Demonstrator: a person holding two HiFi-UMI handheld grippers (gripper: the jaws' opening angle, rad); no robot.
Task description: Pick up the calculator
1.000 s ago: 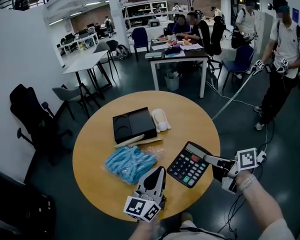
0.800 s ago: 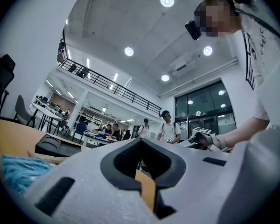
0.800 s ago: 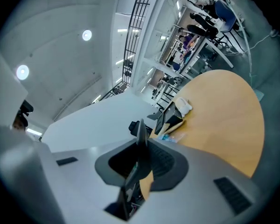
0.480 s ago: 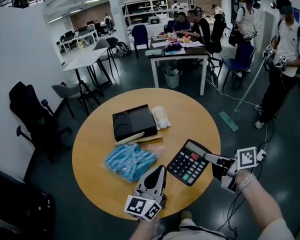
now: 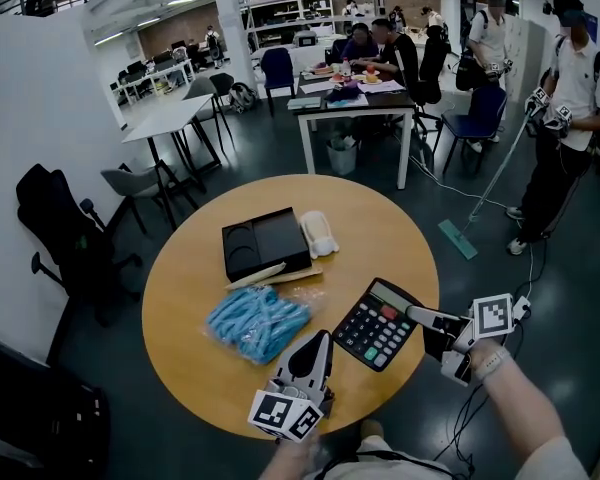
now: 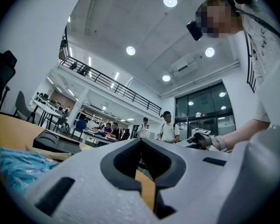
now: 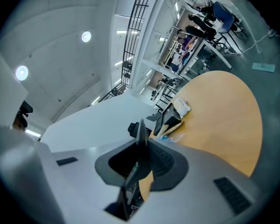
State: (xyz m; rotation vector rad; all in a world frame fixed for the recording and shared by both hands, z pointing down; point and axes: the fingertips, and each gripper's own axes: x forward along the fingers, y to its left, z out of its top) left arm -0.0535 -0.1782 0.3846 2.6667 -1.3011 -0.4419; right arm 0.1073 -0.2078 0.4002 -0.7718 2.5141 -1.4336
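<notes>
The black calculator (image 5: 376, 325), with coloured keys, is tilted over the right part of the round wooden table (image 5: 190, 268). My right gripper (image 5: 413, 316) reaches in from the right and is shut on the calculator's right edge. The right gripper view shows the calculator (image 7: 141, 127) edge-on, clamped between the jaws of the right gripper (image 7: 136, 164). My left gripper (image 5: 318, 340) rests near the table's front edge, just left of the calculator, shut and holding nothing. In the left gripper view the left gripper (image 6: 147, 171) has its jaws together with only table behind.
A black tray (image 5: 265, 243), a white object (image 5: 319, 234), a pale flat stick (image 5: 270, 276) and a bagged blue bundle (image 5: 257, 322) lie on the table's left half. A black chair (image 5: 60, 233) stands left. A person with a mop (image 5: 570, 108) stands at the right.
Both grippers and the calculator have kept still. In the background the person's mop has swung to the right.
</notes>
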